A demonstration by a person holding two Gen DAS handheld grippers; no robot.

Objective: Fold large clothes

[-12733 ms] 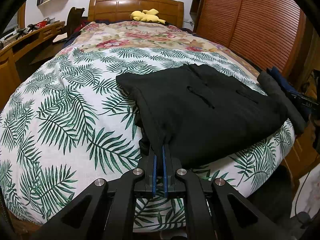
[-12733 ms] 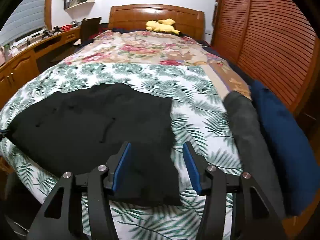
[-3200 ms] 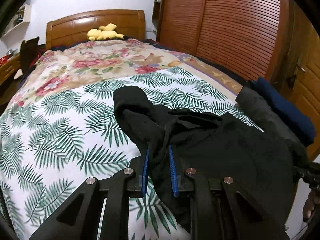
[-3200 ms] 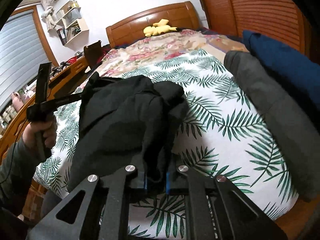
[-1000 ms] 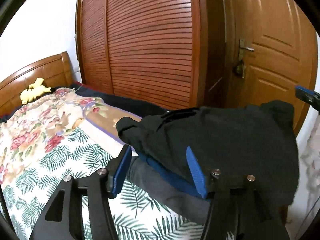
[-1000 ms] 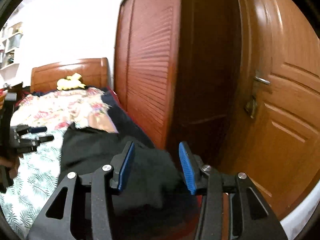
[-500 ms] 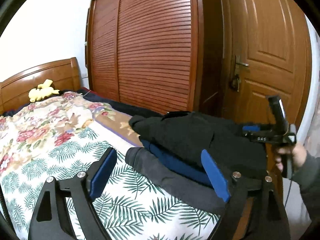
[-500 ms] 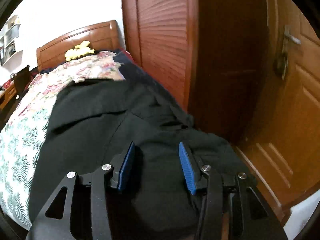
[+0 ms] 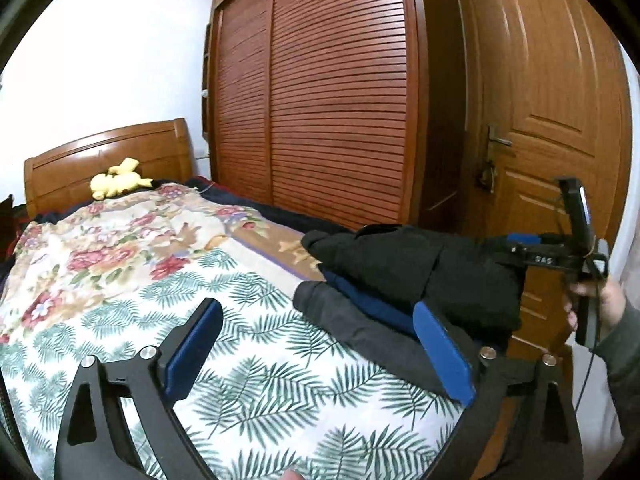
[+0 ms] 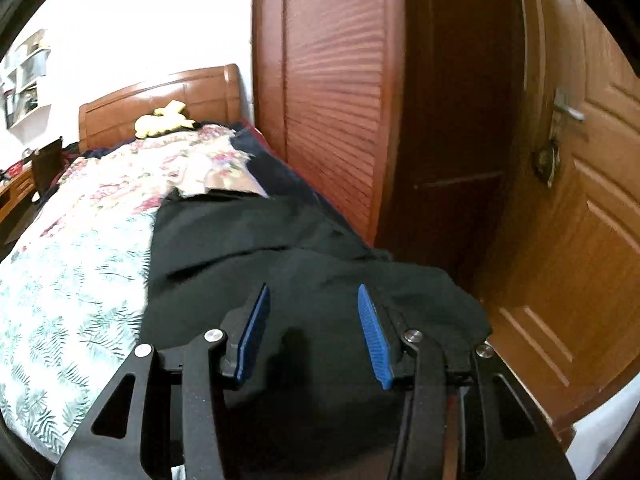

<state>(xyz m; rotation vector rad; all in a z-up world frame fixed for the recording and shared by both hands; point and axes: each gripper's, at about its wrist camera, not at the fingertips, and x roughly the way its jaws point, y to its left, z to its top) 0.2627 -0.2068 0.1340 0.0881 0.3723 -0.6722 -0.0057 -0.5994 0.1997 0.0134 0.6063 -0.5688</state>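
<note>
The folded black garment (image 9: 424, 264) lies on top of a folded navy garment (image 9: 368, 304) and a folded dark grey one (image 9: 360, 340), stacked at the bed's right edge. My left gripper (image 9: 316, 344) is open and empty, hovering over the palm-print bedspread (image 9: 240, 360) just left of the stack. My right gripper (image 10: 312, 328) is open and empty, just above the black garment (image 10: 280, 248). The right gripper also shows in the left wrist view (image 9: 560, 256), held beside the stack.
A floral quilt (image 9: 120, 240) covers the far half of the bed. A yellow plush toy (image 9: 118, 182) sits by the wooden headboard (image 9: 100, 156). Louvred wardrobe doors (image 9: 320, 120) and a wooden room door (image 9: 552, 120) stand close on the right.
The black garment was folded, carried to the right edge and set on the stack. In the last second both grippers let go, and the left one has drawn back and opened wider.
</note>
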